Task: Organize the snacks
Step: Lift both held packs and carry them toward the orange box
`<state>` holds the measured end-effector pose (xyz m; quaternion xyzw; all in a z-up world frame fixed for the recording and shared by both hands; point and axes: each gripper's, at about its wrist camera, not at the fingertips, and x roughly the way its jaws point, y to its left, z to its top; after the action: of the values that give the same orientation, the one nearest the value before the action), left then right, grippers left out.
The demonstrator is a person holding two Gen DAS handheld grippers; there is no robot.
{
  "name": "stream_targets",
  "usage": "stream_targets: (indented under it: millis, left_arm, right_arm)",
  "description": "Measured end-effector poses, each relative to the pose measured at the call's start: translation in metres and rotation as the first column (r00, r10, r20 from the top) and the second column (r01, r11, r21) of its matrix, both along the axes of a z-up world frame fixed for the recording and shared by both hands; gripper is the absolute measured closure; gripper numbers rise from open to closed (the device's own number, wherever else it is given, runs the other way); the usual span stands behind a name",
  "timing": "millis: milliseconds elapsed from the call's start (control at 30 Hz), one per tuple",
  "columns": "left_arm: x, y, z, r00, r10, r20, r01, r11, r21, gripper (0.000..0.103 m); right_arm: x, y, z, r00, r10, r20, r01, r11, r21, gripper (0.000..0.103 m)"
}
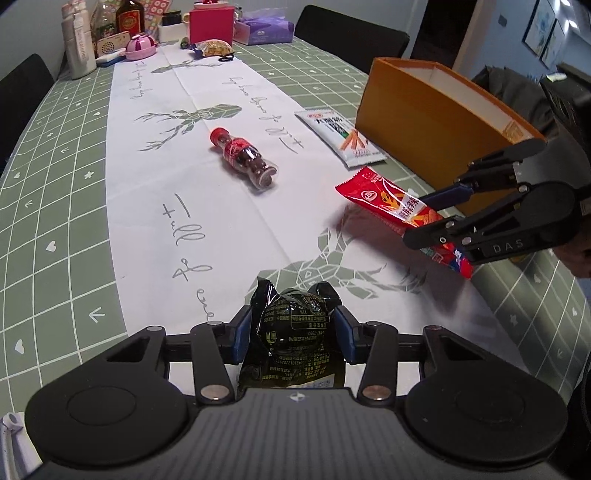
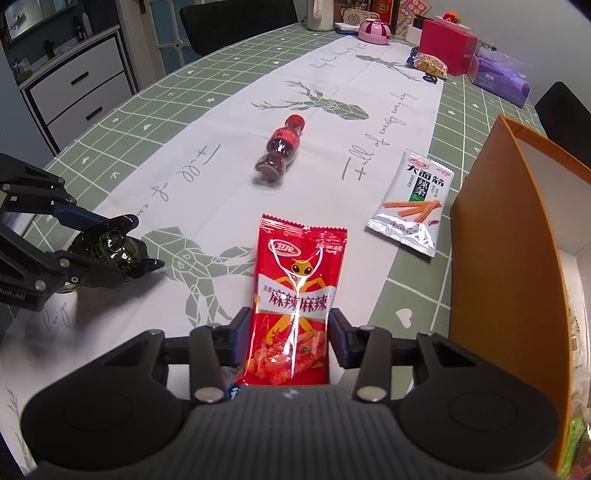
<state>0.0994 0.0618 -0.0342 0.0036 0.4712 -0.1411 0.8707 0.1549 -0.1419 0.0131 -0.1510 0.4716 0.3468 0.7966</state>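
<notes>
My left gripper (image 1: pixel 293 325) is shut on a glossy black snack packet (image 1: pixel 295 343), its blue pads pressing both sides just above the white table runner. In the right wrist view the same gripper (image 2: pixel 110 247) grips that black packet (image 2: pixel 103 243) at the left. My right gripper (image 2: pixel 291 332) is shut on the lower end of a red spicy-snack packet (image 2: pixel 295 280), which sticks out forward. The left wrist view shows the right gripper (image 1: pixel 417 219) holding the red packet (image 1: pixel 376 195) tilted off the table. An open orange box (image 2: pixel 498 240) stands close on the right.
A small cola bottle (image 1: pixel 243 158) lies on its side mid-runner. A white-and-silver snack packet (image 1: pixel 340 136) lies flat beside the orange box (image 1: pixel 424 110). At the table's far end stand a pink box (image 1: pixel 210 24), a tissue box (image 1: pixel 264 31) and bottles. Dark chairs surround the table.
</notes>
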Motion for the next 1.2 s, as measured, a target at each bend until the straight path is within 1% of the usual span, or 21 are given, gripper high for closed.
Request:
stream_targets:
  millis: [133,333,467,567,667,833,1000,1200]
  left_arm:
    - [0.004,0.001,0.011,0.999,0.024,0.026,-0.023,0.999,-0.032,0.05]
    - [0.009,-0.006,0.028,0.997,0.034,0.072,-0.03,0.998,-0.059,0.05]
    - [0.013,-0.015,0.04,0.994,0.04,0.097,-0.035,0.998,-0.06,0.05]
    - [0.017,-0.026,0.051,0.993,0.031,0.118,-0.026,0.998,-0.049,0.05]
    - [0.021,-0.037,0.061,0.991,0.027,0.132,-0.02,0.998,-0.053,0.05]
    - [0.03,-0.061,0.073,0.989,0.007,0.15,0.0,0.999,-0.046,0.05]
    - [0.038,-0.096,0.087,0.985,-0.04,0.171,0.045,0.999,-0.027,0.05]
    - [0.052,-0.138,0.104,0.976,-0.099,0.196,0.101,0.995,0.001,0.05]
  right_arm:
    - [0.001,-0.004,0.015,1.0,-0.012,0.023,0.012,1.0,0.028,0.06]
    - [0.002,-0.016,0.039,0.999,-0.03,0.036,0.027,0.996,0.083,0.06]
    - [0.002,-0.027,0.056,0.996,-0.054,0.067,0.046,0.993,0.109,0.06]
    - [0.002,-0.037,0.07,0.992,-0.074,0.1,0.061,0.989,0.133,0.06]
    - [0.002,-0.05,0.083,0.989,-0.096,0.116,0.077,0.984,0.16,0.06]
    - [0.005,-0.075,0.097,0.98,-0.14,0.141,0.113,0.976,0.188,0.06]
    - [0.007,-0.105,0.105,0.97,-0.194,0.15,0.159,0.964,0.214,0.061]
    - [0.013,-0.15,0.11,0.948,-0.281,0.152,0.24,0.941,0.239,0.06]
